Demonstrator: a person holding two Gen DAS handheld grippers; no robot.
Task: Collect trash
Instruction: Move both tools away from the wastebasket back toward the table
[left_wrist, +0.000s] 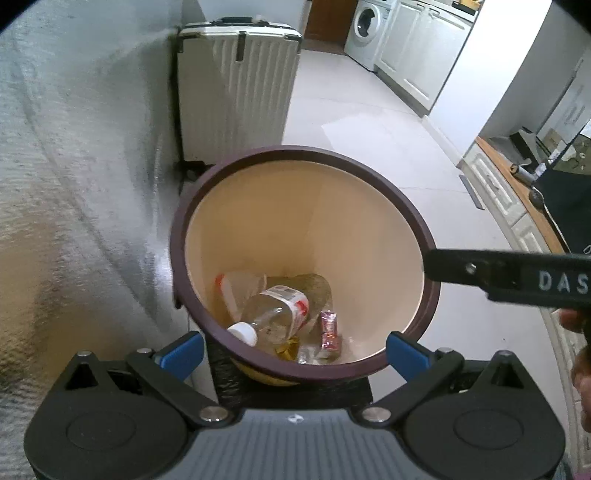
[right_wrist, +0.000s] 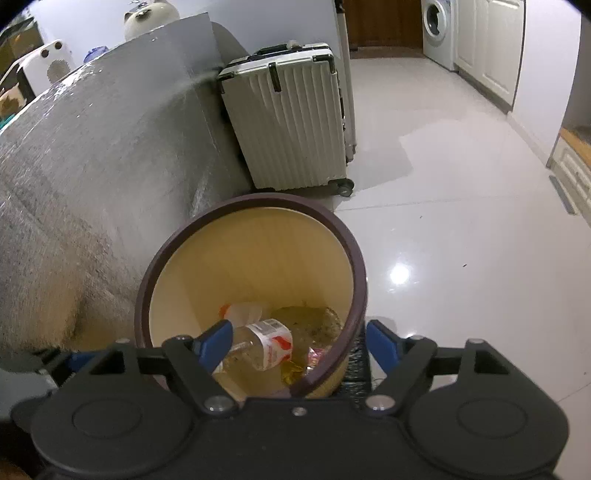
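Note:
A waste bin with a dark brown rim (left_wrist: 184, 236) and a cream inside stands on the floor beside a grey sofa. At its bottom lie a clear plastic bottle (left_wrist: 275, 314) with a white cap, a red sachet (left_wrist: 328, 328), crumpled clear plastic (left_wrist: 240, 286) and a yellow wrapper (left_wrist: 290, 347). My left gripper (left_wrist: 291, 350) hovers above the bin's near rim, open, with nothing between its blue fingertips (left_wrist: 181, 350). My right gripper (right_wrist: 297, 341) is also open and empty over the bin rim (right_wrist: 354, 258); the bottle (right_wrist: 266, 343) shows below it. A black arm of the right gripper (left_wrist: 517, 277) reaches over the rim from the right.
A white ribbed suitcase (left_wrist: 236, 92) stands just behind the bin, against the sofa (left_wrist: 74, 184). Glossy tiled floor (right_wrist: 461, 240) spreads to the right. A washing machine (left_wrist: 365, 33) and white cabinets (left_wrist: 417, 48) are far back. A hand (left_wrist: 580, 321) shows at the right edge.

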